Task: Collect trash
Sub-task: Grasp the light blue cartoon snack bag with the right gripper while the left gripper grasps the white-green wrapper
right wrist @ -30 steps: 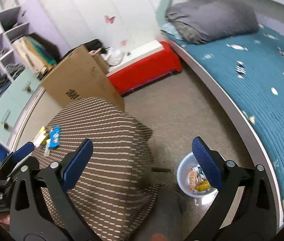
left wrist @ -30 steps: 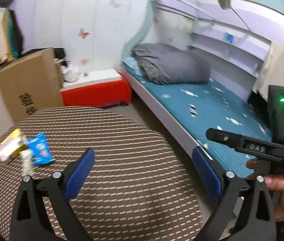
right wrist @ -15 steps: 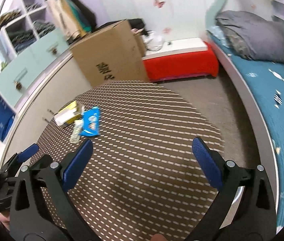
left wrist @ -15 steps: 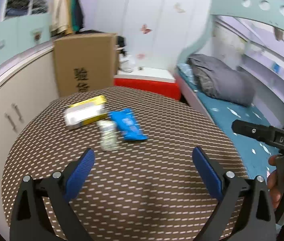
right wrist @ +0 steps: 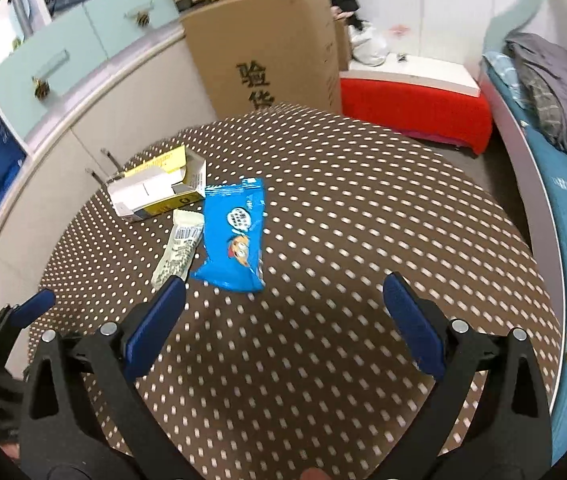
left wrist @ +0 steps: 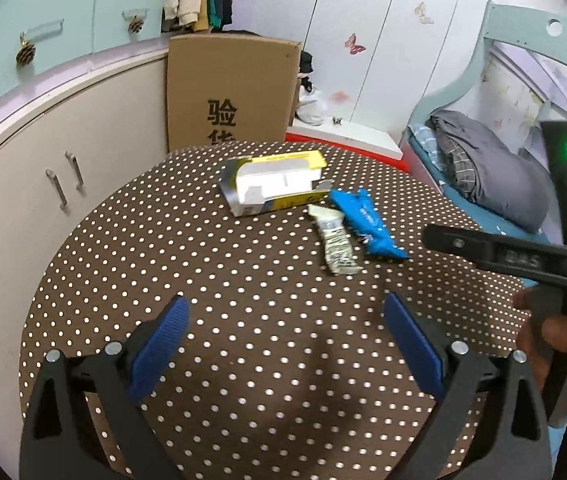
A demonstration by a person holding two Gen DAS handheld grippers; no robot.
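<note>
Three pieces of trash lie on a brown dotted round table [left wrist: 243, 320] [right wrist: 363, 220]: an opened yellow and white carton [left wrist: 273, 186] [right wrist: 157, 186], a blue snack wrapper [left wrist: 367, 224] [right wrist: 235, 236], and a small pale wrapper [left wrist: 335, 242] [right wrist: 179, 246]. My left gripper [left wrist: 285, 330] is open and empty, above the table's near part, short of the trash. My right gripper [right wrist: 283, 318] is open and empty, just near and right of the blue wrapper. Its body shows at the right of the left wrist view [left wrist: 523, 258].
A tall cardboard box [left wrist: 231, 92] [right wrist: 267, 44] stands behind the table. Beige cabinets [left wrist: 43, 168] run along the left. A red and white bench [right wrist: 415, 92] and a bed with a grey blanket [left wrist: 491, 172] lie to the right.
Both grippers have swung left from the bed and floor bin toward the table. The trash now lies ahead of them and closer. Both stay open.
</note>
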